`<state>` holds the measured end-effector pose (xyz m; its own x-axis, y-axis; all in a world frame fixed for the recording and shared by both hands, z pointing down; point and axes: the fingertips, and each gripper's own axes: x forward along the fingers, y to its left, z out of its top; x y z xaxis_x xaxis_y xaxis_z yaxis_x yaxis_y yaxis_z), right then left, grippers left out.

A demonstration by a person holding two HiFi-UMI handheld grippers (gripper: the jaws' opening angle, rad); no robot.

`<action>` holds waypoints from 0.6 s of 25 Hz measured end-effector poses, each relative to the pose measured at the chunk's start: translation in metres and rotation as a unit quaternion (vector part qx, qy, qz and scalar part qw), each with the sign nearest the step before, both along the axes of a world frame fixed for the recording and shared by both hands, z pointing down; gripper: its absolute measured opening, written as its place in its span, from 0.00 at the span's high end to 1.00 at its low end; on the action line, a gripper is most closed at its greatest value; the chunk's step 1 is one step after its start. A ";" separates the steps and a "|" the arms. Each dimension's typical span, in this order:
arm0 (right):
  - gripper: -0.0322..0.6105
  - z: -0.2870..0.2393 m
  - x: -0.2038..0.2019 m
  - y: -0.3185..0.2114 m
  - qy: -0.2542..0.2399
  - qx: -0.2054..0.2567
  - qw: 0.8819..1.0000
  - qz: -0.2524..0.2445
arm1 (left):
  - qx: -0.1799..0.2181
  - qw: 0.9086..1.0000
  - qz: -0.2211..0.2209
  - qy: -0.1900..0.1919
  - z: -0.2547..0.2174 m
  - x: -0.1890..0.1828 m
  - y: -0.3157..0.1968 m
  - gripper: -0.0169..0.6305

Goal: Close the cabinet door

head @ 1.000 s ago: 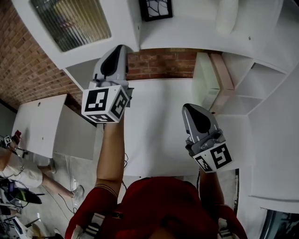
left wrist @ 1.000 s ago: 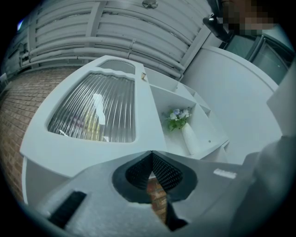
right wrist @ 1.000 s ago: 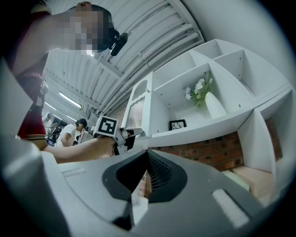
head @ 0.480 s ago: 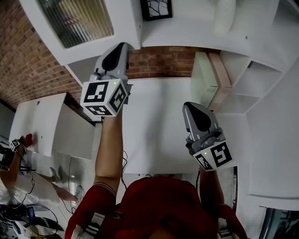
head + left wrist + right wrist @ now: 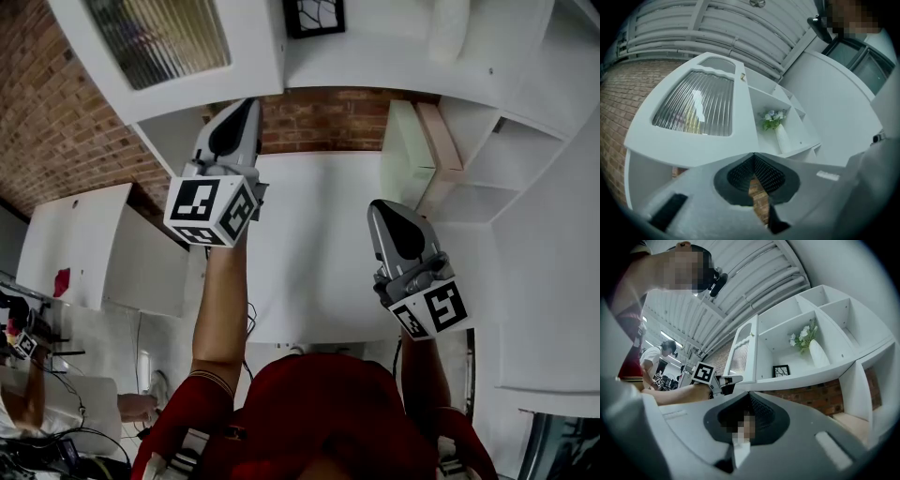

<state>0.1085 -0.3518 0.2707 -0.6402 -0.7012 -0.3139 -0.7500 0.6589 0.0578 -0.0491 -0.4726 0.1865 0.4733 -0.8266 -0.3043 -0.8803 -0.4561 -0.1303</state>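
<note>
The cabinet door point(image 5: 255, 52) is white, and its pane point(image 5: 159, 37) is ribbed with fine parallel grooves tinted grey and yellowish. The shelving point(image 5: 534, 122) and the counter point(image 5: 309, 253) are white too, set against a red-brown brick wall point(image 5: 56, 131) with pale mortar lines. The left claw point(image 5: 753, 158) and the right claw point(image 5: 750, 398) are grey with black dimpled pads. Each carries a white cube point(image 5: 211, 211) printed with black square markers. A black picture frame point(image 5: 312, 17) holds a white branching pattern. The vase point(image 5: 818, 354) is white, its flowers point(image 5: 802, 335) white and pale with green leaves. The person's shirt point(image 5: 309, 412) is red.
</note>
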 end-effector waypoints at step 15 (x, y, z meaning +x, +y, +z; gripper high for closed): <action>0.93 -0.015 -0.010 0.012 -0.017 0.015 1.000 -0.011 | -0.002 0.992 0.123 0.019 0.035 0.043 0.107 0.97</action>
<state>0.0983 -0.3394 0.2552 -0.6444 -0.6767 -0.3561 -0.7367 0.6742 0.0521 -0.0060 -0.3651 0.2218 0.6497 -0.6883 -0.3226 -0.7462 -0.6585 -0.0979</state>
